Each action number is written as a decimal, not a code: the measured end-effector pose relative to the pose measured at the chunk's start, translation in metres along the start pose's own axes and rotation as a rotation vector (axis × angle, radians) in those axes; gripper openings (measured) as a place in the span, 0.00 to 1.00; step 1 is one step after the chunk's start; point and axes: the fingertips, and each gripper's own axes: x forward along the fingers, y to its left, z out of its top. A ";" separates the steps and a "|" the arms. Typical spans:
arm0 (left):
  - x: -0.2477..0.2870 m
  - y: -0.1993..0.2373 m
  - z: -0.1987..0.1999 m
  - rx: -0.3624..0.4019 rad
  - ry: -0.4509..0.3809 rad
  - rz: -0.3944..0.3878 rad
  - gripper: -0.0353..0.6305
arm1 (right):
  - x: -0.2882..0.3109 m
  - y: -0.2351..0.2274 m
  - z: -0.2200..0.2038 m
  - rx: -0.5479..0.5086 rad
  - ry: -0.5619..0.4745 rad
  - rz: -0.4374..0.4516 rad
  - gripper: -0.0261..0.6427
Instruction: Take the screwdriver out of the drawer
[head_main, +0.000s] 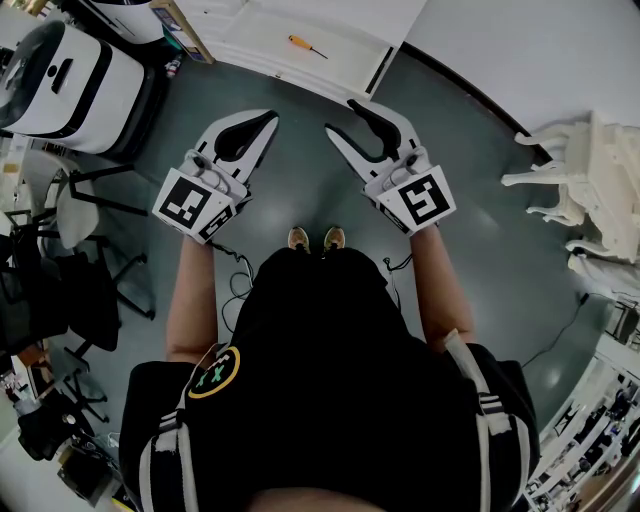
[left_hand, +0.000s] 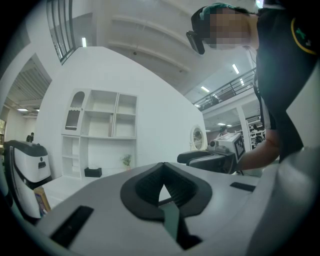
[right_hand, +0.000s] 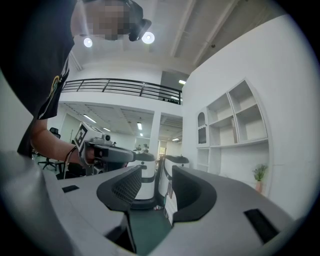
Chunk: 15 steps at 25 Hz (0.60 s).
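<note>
The person stands on the dark floor (head_main: 300, 190) with both arms held out in front, a gripper in each hand, both pointing level towards the white cabinet ahead. The screwdriver (head_main: 307, 46), with its orange handle, lies in the open white drawer (head_main: 250, 35), near the middle of the drawer's bottom and well ahead of both grippers. Nothing touches it.

The left gripper (head_main: 270, 120) has its fingers (left_hand: 150, 187) closed tip to tip, with only a small hollow behind the tips and nothing held in it. The right gripper (head_main: 341, 118) has its fingers (right_hand: 122, 187) partly apart, a clear gap running between the two dark pads, and nothing sits in that gap; through it I see only the room beyond. The two grippers are side by side at about the same height, apart from each other, their tips angled slightly inwards.

The person's shoes (head_main: 315, 238) show just below the grippers. A large white machine (head_main: 60, 80) stands off to the left, and a white chair (head_main: 590, 170) lies on its side to the right. A white shelf unit (left_hand: 100, 132) stands against the far wall.
</note>
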 end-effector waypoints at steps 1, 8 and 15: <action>0.000 0.001 0.000 0.000 0.001 0.000 0.08 | 0.001 0.000 0.001 0.003 -0.003 -0.001 0.37; -0.001 0.002 0.000 -0.001 0.003 0.005 0.08 | 0.004 0.002 -0.003 0.021 0.009 0.025 0.66; 0.001 0.005 -0.003 -0.003 0.009 0.007 0.08 | 0.008 0.000 -0.009 0.026 0.022 0.020 0.79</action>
